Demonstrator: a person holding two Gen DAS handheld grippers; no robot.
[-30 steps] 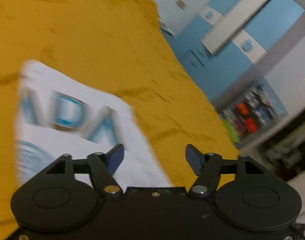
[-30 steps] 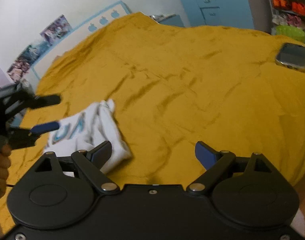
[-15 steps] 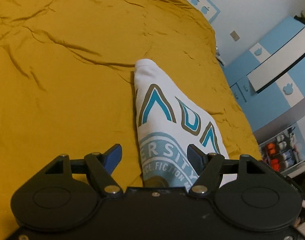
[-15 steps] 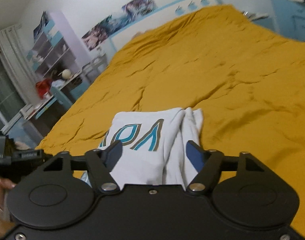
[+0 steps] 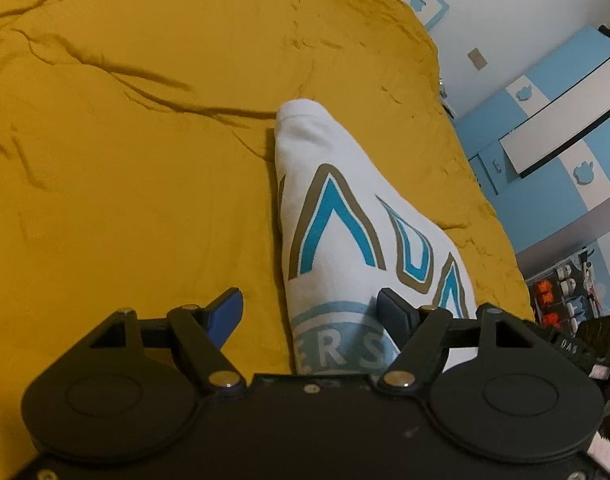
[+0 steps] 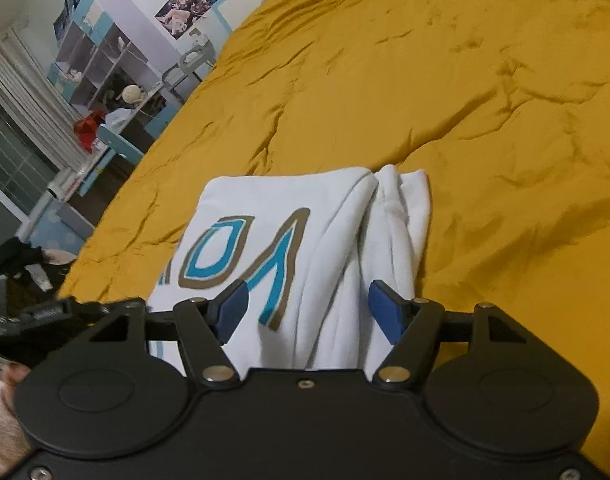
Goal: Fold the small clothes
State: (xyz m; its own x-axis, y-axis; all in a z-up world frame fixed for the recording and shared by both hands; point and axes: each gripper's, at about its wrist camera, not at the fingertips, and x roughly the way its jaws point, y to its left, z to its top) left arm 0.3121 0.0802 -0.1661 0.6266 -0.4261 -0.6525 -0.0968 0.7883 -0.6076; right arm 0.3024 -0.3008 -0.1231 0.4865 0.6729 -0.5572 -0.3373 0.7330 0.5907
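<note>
A folded white shirt [image 5: 333,200] with blue and brown lettering lies on the mustard bedspread [image 5: 145,120]. My left gripper [image 5: 309,306] hovers over its near end; the jaws are opening, the left pad over the bedspread and the right pad over the print, neither pressing. In the right wrist view the shirt [image 6: 273,208] shows its bunched folds on the right side. My right gripper [image 6: 308,302] stands open low over those folds, with cloth between the pads but not squeezed. The left gripper's body [image 6: 45,316] and a hand [image 6: 1,412] show at the left edge.
The bedspread [image 6: 425,80] stretches wide and wrinkled around the shirt. A blue and white wardrobe [image 5: 545,120] and a shoe shelf [image 5: 565,292] stand beyond the bed's right edge. A desk and shelves [image 6: 105,80] and a window [image 6: 13,152] lie beyond the left edge.
Both grippers swung in and came down close to the shirt. The right gripper's jaws narrowed. The left gripper's jaws widened a little.
</note>
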